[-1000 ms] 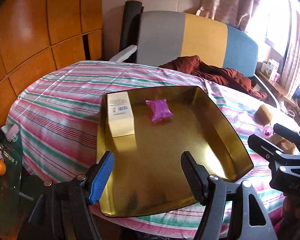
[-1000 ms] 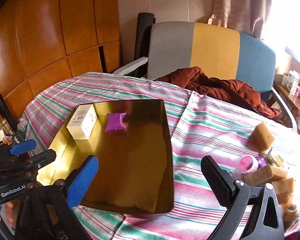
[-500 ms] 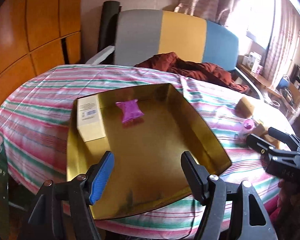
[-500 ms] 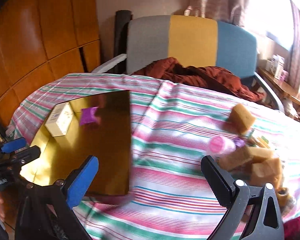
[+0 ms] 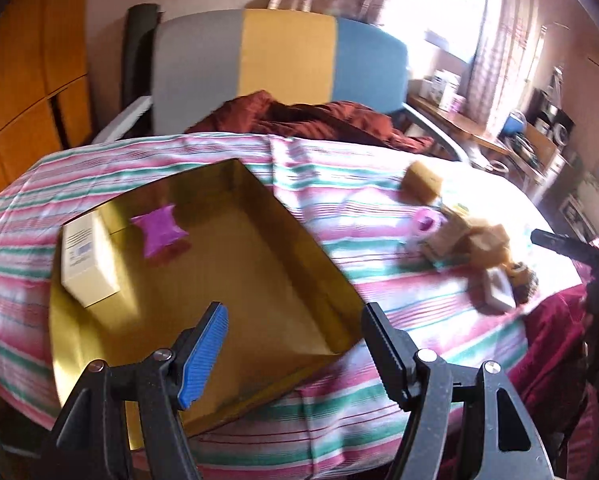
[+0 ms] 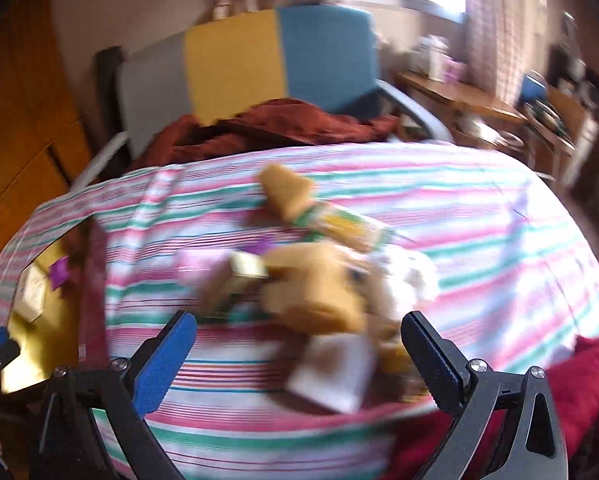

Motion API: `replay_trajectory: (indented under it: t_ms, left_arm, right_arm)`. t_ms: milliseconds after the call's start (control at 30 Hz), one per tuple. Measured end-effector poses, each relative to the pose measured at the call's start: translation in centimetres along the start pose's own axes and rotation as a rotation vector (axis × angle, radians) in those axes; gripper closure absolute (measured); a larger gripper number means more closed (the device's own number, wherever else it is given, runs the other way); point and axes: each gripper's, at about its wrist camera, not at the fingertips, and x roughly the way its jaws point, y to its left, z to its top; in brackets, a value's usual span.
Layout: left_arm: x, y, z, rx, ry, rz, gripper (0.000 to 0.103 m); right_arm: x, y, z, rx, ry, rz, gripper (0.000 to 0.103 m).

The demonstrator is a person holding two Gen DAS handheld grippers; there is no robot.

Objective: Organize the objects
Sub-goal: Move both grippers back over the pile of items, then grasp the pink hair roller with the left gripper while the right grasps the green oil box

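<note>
A: What sits on the striped tabletop [image 5: 379, 300]?

B: A shiny gold tray [image 5: 267, 280] sits on it. In the left view the tray's back rim points to 11 o'clock. A cream box [image 5: 85, 264] lies inside, at the 9 o'clock side. A purple wrapper [image 5: 159, 230] lies just beside the box, toward 12 o'clock.

A: Where are the other things?

B: They lie in a pile on the cloth, well apart from the tray, at 3 o'clock in the left view. There are tan sponge blocks [image 5: 487, 242], a pink bottle [image 5: 425, 224] and a white bar [image 5: 497, 290]. One more sponge [image 5: 421, 180] sits alone, near the pile, toward 12 o'clock.

A: What do the tongs do?

B: The left tongs [image 5: 295, 344] are spread wide over the tray's near edge and grip nothing. The right tongs [image 6: 299, 356] are spread wide too, with nothing between them. The pile [image 6: 319, 292] lies right ahead of them, at 12 o'clock. That view is very blurry, so the small things are hard to tell apart.
</note>
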Motion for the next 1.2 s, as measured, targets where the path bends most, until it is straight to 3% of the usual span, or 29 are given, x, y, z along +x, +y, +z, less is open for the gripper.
replay_trajectory:
  t_ms: [133, 267, 433, 500, 833, 967, 1033, 1200]
  left_arm:
    - [0.7, -2.7, 0.5, 0.08, 0.016, -0.057, 0.034]
    - [2.2, -5.2, 1.1, 0.124, 0.052, -0.114, 0.034]
    - [3.7, -7.6, 2.6, 0.161, 0.069, -0.146, 0.034]
    - [4.3, -8.4, 3.5, 0.168, 0.068, -0.148, 0.034]
    - [10.3, -11.4, 7.8, 0.224, 0.105, -0.174, 0.034]
    - [13.4, -12.0, 8.8, 0.191, 0.161, -0.233, 0.035]
    - [15.6, -11.9, 9.2, 0.138, 0.217, -0.269, 0.044]
    - [19.6, -12.0, 9.9, 0.056, 0.303, -0.31, 0.044]
  right_arm:
    - [0.0, -4.2, 0.0, 0.075, 0.005, -0.085, 0.0]
    - [0.5, -7.0, -0.4, 0.158, 0.004, -0.098, 0.0]
    - [2.3, -8.3, -1.5, 0.288, 0.065, -0.01, 0.0]
    - [1.6, -8.1, -1.4, 0.275, 0.022, 0.011, 0.0]
    - [1.3, -8.3, -1.4, 0.303, -0.012, 0.065, 0.0]
    - [1.4, -8.3, -1.4, 0.299, -0.01, 0.068, 0.0]
    - [1.4, -8.2, -1.4, 0.299, -0.01, 0.07, 0.0]
    - [1.6, -8.2, -1.5, 0.297, -0.002, 0.077, 0.0]
